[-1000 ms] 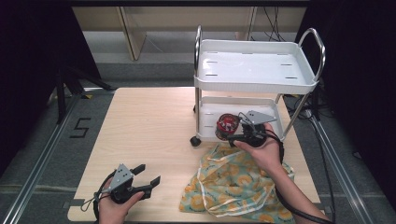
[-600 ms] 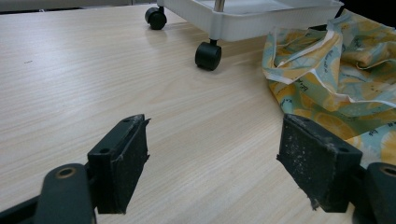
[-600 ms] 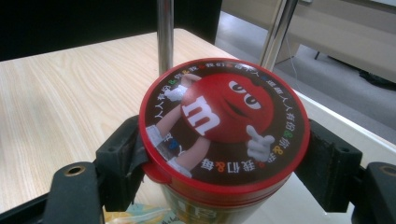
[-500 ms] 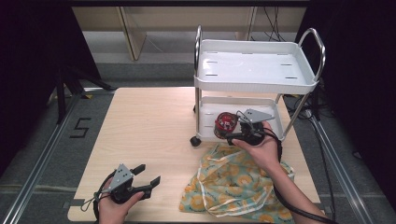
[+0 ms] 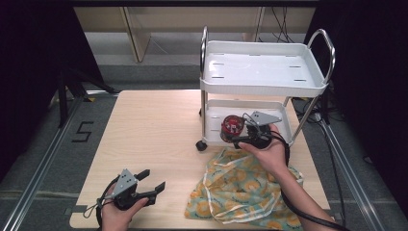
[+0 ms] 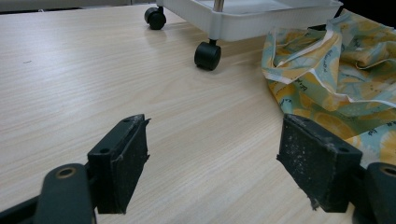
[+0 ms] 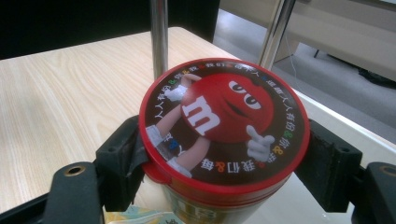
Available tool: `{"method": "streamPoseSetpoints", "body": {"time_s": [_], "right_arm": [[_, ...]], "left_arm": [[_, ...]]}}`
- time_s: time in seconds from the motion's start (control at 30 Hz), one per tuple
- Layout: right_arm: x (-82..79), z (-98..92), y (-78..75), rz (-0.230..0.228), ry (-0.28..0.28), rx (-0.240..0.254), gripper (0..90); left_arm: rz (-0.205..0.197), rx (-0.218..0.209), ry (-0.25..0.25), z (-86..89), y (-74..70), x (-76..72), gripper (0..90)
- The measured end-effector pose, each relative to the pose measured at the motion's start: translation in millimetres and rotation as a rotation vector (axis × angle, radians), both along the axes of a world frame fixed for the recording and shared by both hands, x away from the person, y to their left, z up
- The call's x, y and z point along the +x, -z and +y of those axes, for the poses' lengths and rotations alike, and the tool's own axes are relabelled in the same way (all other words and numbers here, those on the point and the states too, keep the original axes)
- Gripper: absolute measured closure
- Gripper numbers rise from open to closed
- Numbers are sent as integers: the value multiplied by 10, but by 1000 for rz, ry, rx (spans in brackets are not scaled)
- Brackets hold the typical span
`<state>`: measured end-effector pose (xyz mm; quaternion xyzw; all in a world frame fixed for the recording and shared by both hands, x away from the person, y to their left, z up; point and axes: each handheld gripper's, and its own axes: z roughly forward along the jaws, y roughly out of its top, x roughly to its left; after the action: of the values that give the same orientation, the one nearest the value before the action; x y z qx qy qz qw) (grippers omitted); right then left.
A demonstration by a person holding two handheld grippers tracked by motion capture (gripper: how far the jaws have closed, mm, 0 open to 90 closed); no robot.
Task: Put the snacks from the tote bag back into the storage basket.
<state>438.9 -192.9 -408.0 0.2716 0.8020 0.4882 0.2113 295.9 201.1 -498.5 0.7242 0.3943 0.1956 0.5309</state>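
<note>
The candy can (image 7: 224,135) stands upright between the jaws of the right claw (image 7: 229,163), so its long axis runs from bottom to top and its lid faces up toward the camera that rides on the claw. It is a round can with a red lid. On the lid there is a red cartoon candy figure with a white letter "m", white gloves and white shoes, on a brown ground, and a ring of small coloured characters runs around the edge. Under the lid a red rim shows, and below it a yellowish wall of the can.

The right claw is clamped on the can: one black jaw presses on the left side just under the lid and the other on the right side, so the can sits in the middle between them. In the high view the can (image 5: 231,126) is at the front edge of the lower shelf of the white cart (image 5: 262,86), which stands on the desk (image 5: 154,134), and the right claw (image 5: 240,134) holds it from the person's side. Just in front of the cart lies a cloth with a yellow flower pattern (image 5: 240,192).

The left claw (image 5: 153,185) is near the front left of the desk, well apart from the can. Its jaws stand apart with nothing between them.
</note>
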Motion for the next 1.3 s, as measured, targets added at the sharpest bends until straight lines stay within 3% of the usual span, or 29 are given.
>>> {"method": "streamPoseSetpoints", "body": {"time_s": [0.07, 0.23, 0.3, 0.47, 0.5, 0.6, 0.7, 0.73, 0.77, 0.97, 1.0, 1.03, 1.17, 1.23, 1.3], "right_arm": [[2, 1, -3, -14, 12, -1, 263], [1, 24, -10, 14, 14, 4, 263], [27, 17, -16, -18, 11, -3, 263], [29, 38, 4, 19, 20, 13, 263], [52, 31, 7, 0, 5, -3, 263], [57, 35, 9, -3, 3, -4, 263], [46, 43, 4, 15, 19, 5, 263], [67, 37, 8, -8, 21, -19, 263], [57, 53, 11, 10, 17, 8, 263], [70, 71, 25, 28, 24, 14, 263], [96, 60, 22, 3, 9, -2, 263], [86, 63, 24, 11, 28, -1, 263], [116, 64, 31, -2, 16, -3, 263], [103, 74, 31, 24, 32, 5, 263], [132, 67, 26, -1, 15, -5, 263]], "left_arm": [[0, 0, 2, 0, 1, 1, 234], [0, 1, -1, -1, -2, -3, 234], [3, -1, -2, -1, 0, -2, 234], [-2, -2, 4, -1, 1, 0, 234], [-1, -1, 2, -1, -1, -1, 234], [2, 5, -4, 0, -4, -5, 234], [-1, 0, 3, 0, 1, 2, 234], [0, 0, 4, 0, 1, 1, 234], [-1, 0, 4, 0, 0, 1, 234], [3, 5, -3, -1, -5, -5, 234], [2, 5, -3, -1, -5, -5, 234], [2, 6, -3, 0, -5, -6, 234], [3, 5, -4, 0, -5, -6, 234], [2, 7, -1, 0, -6, -6, 234], [2, 6, -3, 0, -6, -7, 234]]}}
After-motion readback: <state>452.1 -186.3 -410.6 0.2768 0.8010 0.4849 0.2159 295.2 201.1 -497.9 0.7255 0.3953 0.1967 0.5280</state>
